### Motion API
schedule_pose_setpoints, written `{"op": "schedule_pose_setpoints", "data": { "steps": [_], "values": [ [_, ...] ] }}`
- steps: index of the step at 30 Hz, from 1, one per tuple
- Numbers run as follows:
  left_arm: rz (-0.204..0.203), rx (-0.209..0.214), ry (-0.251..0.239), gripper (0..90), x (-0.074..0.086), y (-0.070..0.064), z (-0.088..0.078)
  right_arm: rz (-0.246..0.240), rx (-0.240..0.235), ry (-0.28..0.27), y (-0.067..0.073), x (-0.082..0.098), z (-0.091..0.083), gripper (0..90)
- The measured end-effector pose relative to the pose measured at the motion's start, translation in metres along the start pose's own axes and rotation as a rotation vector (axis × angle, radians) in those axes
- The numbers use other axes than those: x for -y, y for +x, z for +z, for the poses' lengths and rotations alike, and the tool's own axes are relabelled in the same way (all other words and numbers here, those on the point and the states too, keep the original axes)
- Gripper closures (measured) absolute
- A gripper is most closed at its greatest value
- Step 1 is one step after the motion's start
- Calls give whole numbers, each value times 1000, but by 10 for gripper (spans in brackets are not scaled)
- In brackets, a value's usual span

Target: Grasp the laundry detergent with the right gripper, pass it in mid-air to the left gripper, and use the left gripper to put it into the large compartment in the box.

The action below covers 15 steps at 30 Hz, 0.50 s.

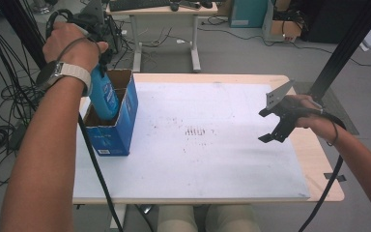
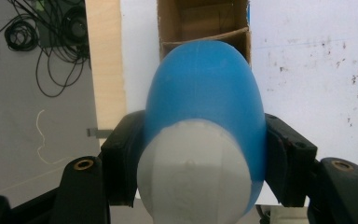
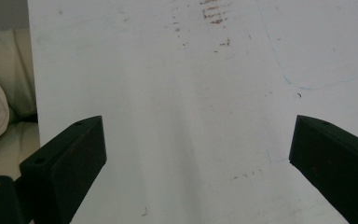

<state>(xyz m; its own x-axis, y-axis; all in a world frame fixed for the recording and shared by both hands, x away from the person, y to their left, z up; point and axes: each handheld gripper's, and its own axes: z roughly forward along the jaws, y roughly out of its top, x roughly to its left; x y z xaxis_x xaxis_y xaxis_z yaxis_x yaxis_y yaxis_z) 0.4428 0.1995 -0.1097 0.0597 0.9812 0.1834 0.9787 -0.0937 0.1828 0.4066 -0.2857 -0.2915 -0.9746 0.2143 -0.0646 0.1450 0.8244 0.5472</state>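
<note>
- Gripping a blue bottle by its sides, left hand-held gripper points down; white cap toward camera.
- Bottle hangs partly inside the open cardboard box at the desk's left edge.
- Right hand-held gripper hovers wide open, empty, over the white desk surface.

Blue bottle with white cap, upside down, partly inside open cardboard box.

This looks like a lab or office workroom. Behind the white-topped work table stands a desk carrying a keyboard; loose black cables sprawl over the grey floor to its left, and cardboard boxes sit beyond its right corner.
</note>
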Motion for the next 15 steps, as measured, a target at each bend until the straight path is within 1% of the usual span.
{"op": "schedule_pose_setpoints", "data": {
  "steps": [4,8,9,10,13,15],
  "values": [
    [3,-13,-3,383,0,0,2,0,0,0,0,0,0,38],
    [2,2,-4,383,1,1,7,-2,0,-3,0,0,0,38],
    [7,-3,-8,383,1,1,8,-2,1,2,0,0,0,38],
    [5,-2,-9,383,1,1,9,-8,1,1,0,1,0,38],
    [6,-4,-4,383,2,1,14,-7,2,-2,0,1,0,38],
    [4,2,1,383,2,2,18,-7,4,-3,0,1,0,38]
  ]
}}
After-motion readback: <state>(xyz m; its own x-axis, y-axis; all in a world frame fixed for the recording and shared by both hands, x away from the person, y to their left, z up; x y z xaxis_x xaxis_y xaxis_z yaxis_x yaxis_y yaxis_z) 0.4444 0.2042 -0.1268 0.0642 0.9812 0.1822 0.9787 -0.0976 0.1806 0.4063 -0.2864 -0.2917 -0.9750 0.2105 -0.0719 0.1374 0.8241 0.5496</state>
